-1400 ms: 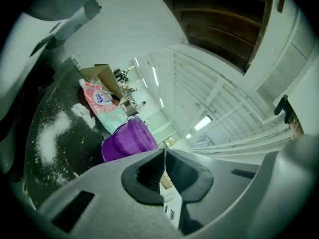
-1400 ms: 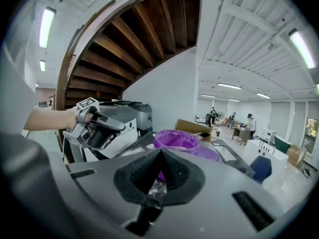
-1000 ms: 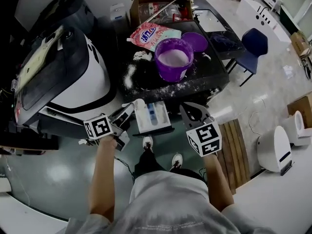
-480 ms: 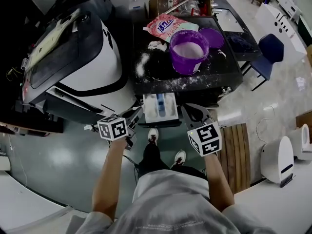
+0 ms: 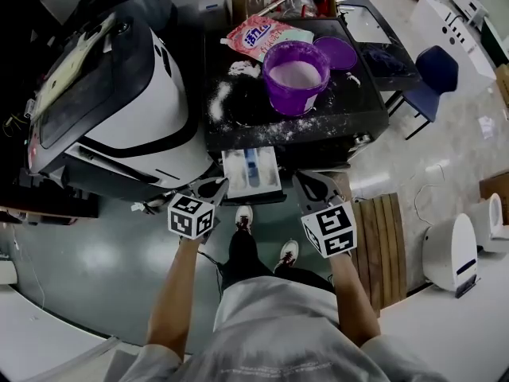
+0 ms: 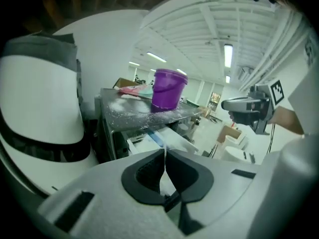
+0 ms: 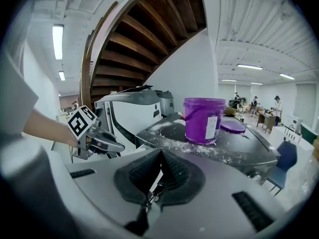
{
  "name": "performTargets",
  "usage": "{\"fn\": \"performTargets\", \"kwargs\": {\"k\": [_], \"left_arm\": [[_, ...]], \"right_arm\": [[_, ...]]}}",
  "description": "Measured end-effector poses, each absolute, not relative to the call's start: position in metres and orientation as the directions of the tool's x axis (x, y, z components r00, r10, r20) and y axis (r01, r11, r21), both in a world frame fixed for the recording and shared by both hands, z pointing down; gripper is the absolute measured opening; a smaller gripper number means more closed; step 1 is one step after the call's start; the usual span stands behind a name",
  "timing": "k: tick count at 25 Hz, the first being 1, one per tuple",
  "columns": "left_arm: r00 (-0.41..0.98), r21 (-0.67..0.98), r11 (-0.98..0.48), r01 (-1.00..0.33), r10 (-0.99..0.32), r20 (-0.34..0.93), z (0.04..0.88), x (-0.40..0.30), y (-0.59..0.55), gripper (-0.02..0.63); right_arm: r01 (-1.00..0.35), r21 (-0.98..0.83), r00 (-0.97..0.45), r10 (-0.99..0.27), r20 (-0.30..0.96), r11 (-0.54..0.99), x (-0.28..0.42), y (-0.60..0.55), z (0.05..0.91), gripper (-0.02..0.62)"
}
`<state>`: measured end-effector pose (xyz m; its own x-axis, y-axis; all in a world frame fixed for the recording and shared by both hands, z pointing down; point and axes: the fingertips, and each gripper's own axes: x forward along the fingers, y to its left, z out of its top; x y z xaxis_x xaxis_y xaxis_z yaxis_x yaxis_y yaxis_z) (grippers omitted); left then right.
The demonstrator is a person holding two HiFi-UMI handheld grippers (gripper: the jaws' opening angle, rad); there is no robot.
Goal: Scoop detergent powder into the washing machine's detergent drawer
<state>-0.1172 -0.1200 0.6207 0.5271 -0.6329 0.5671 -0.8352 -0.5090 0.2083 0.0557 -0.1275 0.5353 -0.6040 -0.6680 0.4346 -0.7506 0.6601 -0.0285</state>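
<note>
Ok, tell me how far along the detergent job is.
Done: the drawer is pulled out and the purple bucket stands open, lid beside it. In hand: nothing; left gripper and right gripper are shut, empty. Left, apparently: scooping powder into the drawer.

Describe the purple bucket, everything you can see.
The purple bucket looks like plastic. It is round, upright and open, and holds pale powder. A white label shows on its side. It stands on the black powder-dusted top, and its purple lid lies flat beside it.
</note>
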Motion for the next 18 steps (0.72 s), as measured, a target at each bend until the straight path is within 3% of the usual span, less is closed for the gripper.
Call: {"fn": "performTargets", "kwargs": {"k": [12,18], "left_arm": [[0.424,-0.214,-0.670,-0.710,-0.650,0.631,0.627,-0.104,-0.124,0.014],[0.415,-0.283,-0.694,-0.662,-0.654,0.633,0.629,-0.098,-0.124,0.014]], "right_arm": [[-0.752,-0.021,-0.595,-0.664,0.452,0.659,0.067,-0.121,0.541,0.006],[-0.754,-0.013,-0.587,-0.665,0.462,0.656,0.074,-0.120,0.543,0.006]]}}
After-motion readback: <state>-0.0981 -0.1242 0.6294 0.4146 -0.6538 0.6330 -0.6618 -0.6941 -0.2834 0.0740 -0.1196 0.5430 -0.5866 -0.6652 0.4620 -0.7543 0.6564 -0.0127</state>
